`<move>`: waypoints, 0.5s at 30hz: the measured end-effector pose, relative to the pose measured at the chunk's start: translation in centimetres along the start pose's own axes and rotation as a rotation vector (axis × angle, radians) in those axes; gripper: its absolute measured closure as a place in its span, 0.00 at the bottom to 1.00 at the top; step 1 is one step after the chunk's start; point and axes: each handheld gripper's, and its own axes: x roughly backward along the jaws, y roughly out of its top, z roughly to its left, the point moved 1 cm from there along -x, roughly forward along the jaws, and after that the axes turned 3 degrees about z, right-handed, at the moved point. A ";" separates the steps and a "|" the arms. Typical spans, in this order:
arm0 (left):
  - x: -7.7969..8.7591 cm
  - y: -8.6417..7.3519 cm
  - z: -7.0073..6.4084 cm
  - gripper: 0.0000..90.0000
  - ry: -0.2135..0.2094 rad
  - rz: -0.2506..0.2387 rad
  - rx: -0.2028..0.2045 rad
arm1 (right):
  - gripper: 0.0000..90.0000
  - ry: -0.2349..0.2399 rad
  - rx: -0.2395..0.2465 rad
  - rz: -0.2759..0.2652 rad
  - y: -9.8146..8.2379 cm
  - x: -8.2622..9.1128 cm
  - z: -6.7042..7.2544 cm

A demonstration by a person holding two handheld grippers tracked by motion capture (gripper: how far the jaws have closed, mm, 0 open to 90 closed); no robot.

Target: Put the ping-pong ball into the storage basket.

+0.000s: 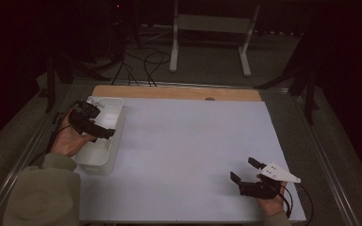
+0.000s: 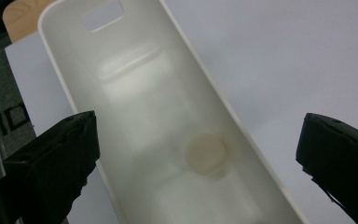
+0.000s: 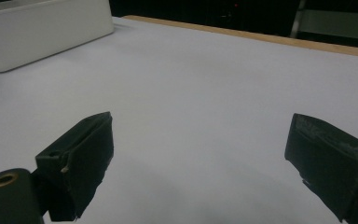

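Observation:
A long white plastic bin point(image 1: 100, 162) stands on the left side of the table. On its floor lies a pale round disc point(image 2: 206, 153), a little blurred. My left gripper point(image 1: 104, 121) hovers over the bin with its jaws pointing down into it. In the left gripper view the left gripper point(image 2: 199, 133) is open wide, with the disc below the gap and untouched. My right gripper point(image 1: 242, 168) rests low near the table's front right corner. Its jaws stand open and point toward the table's middle, with nothing between them point(image 3: 200, 133).
A white sheet point(image 1: 193, 141) covers the table, with a wooden strip point(image 1: 179, 92) showing along the far edge. The bin point(image 3: 46, 28) sits far left in the right gripper view. Beyond the table are a white stand point(image 1: 207, 23) and floor cables point(image 1: 146, 61).

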 end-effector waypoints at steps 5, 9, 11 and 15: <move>0.1 -0.1 -0.2 0.00 -0.010 -0.020 -0.013 | 0.08 -0.001 0.000 -0.001 0.0 0.0 0.0; 0.3 -0.1 -0.5 0.00 -0.014 -0.042 -0.024 | 0.08 -0.001 0.000 -0.002 0.0 0.0 0.0; 0.3 -0.1 -0.6 0.00 -0.018 -0.048 -0.030 | 0.08 -0.002 0.000 -0.002 0.0 0.0 0.0; 0.4 -0.1 -0.8 0.00 -0.018 -0.069 -0.040 | 0.08 -0.002 0.001 -0.003 0.0 0.0 0.0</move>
